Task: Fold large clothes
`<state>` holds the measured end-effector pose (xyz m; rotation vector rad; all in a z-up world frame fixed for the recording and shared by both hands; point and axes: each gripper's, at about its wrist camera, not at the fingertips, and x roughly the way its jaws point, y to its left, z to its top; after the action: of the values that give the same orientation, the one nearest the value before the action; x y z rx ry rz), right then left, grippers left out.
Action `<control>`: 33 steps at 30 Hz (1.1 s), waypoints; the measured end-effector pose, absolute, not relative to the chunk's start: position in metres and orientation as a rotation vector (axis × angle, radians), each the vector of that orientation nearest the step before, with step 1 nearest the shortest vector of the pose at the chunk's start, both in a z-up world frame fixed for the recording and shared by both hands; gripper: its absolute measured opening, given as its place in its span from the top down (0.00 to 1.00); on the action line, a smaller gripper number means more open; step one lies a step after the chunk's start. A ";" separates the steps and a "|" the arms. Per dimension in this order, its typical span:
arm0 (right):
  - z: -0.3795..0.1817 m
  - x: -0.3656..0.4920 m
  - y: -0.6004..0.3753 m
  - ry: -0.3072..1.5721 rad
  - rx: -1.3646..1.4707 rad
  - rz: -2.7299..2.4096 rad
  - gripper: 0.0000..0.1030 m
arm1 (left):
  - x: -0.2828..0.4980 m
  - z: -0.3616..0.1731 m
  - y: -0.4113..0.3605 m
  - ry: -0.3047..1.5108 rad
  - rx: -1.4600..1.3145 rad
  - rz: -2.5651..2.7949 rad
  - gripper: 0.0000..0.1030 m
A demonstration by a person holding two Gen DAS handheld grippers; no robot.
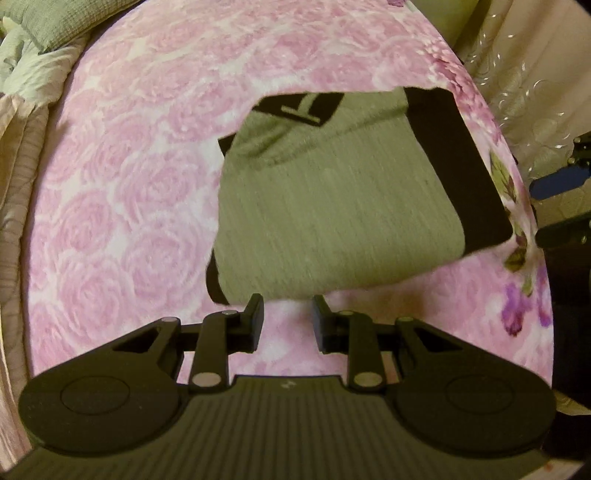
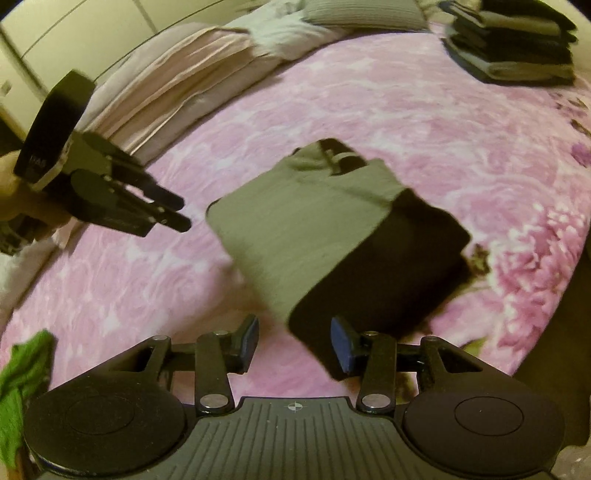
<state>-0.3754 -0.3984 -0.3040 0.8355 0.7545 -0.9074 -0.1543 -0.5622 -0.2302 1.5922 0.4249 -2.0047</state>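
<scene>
Here, one bed with a pink floral bedspread point(image 1: 147, 184) serves as the reference surface. One folded garment point(image 1: 332, 206), grey-green with black bands, lies flat on the bedspread near its flowered edge, in a single compact rectangle. One stack of folded dark and grey clothes point(image 2: 513, 44) sits on the bedspread at the far corner, well apart from the folded garment. One grey pillow point(image 2: 362, 14) and rumpled pale bedding lie at the head end of the bedspread. One green cloth point(image 2: 22, 376) lies at the near edge.

Two grippers are present. The left gripper point(image 1: 287, 317) is above the bedspread just short of the garment's near edge, fingers apart, nothing between them. The right gripper point(image 2: 293, 339) is above the garment's black corner, fingers apart, gripping nothing.
</scene>
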 end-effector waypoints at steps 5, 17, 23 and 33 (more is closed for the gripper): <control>-0.321 -0.345 -0.402 0.875 0.647 -0.889 0.47 | -0.142 -0.248 -0.555 0.463 1.584 -2.019 0.77; -0.415 -0.285 -0.389 1.220 0.041 -0.728 0.34 | -0.146 -0.280 -0.509 -0.178 1.544 -2.171 0.25; -0.436 -0.305 -0.405 1.196 0.004 -0.771 0.50 | -0.157 -0.313 -0.486 -0.647 1.610 -2.225 0.17; -0.378 -0.366 -0.448 1.038 0.278 -0.785 0.76 | -0.180 -0.340 -0.493 -0.994 1.619 -2.170 0.23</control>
<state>-0.3661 -0.4480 -0.3781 0.2783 1.0382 -0.7852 -0.1804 -0.4927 -0.3404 1.6193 -0.9941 -2.1698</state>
